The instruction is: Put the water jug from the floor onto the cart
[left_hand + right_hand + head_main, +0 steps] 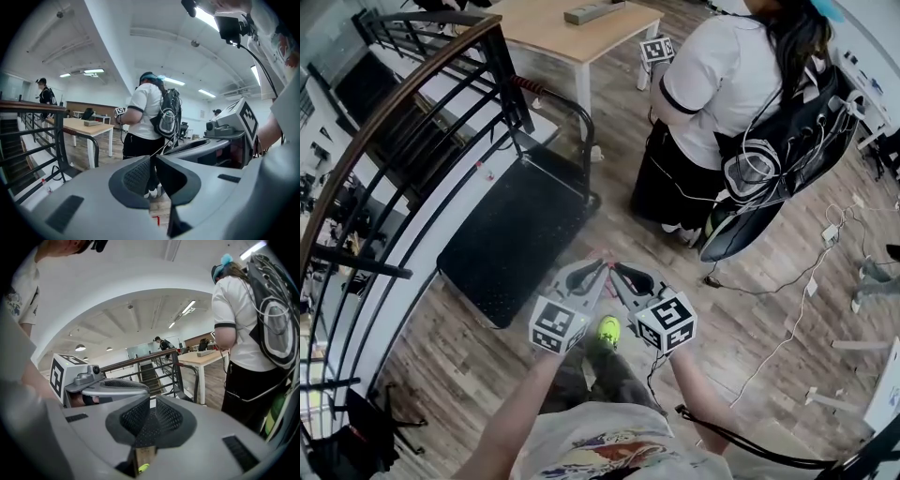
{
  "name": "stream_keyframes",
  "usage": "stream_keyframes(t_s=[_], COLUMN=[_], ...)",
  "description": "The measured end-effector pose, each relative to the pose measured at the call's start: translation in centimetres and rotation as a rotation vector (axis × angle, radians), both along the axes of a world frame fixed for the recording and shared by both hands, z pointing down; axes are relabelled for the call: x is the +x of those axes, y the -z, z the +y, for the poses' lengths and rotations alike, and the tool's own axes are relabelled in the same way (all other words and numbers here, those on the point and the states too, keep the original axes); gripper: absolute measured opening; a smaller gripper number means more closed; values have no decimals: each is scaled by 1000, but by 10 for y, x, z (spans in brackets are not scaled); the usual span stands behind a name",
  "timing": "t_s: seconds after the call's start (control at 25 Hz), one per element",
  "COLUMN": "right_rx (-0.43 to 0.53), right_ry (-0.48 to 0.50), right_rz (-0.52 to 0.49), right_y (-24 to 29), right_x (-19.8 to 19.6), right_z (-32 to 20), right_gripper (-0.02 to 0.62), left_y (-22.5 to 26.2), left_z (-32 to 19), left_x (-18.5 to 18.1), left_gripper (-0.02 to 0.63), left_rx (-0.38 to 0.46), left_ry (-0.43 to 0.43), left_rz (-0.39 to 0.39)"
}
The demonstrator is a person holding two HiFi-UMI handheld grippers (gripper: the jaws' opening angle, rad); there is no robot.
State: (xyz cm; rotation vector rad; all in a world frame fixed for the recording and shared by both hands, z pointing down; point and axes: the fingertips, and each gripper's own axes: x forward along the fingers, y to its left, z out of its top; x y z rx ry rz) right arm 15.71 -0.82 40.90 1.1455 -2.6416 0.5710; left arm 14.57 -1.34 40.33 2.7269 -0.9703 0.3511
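Both grippers are empty: the left gripper (598, 272) has its jaws closed together on nothing, and so does the right gripper (623, 274), tips almost touching each other. The cart (511, 239) sits on the floor just ahead of the jaws, to their left, its black platform in full view. No view shows the water jug.

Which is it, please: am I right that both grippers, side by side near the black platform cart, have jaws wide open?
No: the left gripper and right gripper, side by side near the black platform cart, have jaws shut, as each gripper view shows.
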Motion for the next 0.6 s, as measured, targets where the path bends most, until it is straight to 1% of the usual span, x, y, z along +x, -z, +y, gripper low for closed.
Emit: stream_keyframes(t_s=[0.24, 0.6], right_rx=[-35, -61], right_ry=[-29, -61], right_rz=[14, 63], right_y=[-51, -128], right_x=[-7, -6], right_z=[-10, -36], right_gripper=[29, 31], left_y=[-54, -132], left_z=[-12, -41], left_x=[-9, -8], left_gripper=[25, 38], left_rx=[-36, -84], left_ry=[-4, -7], left_rz=[-13, -22])
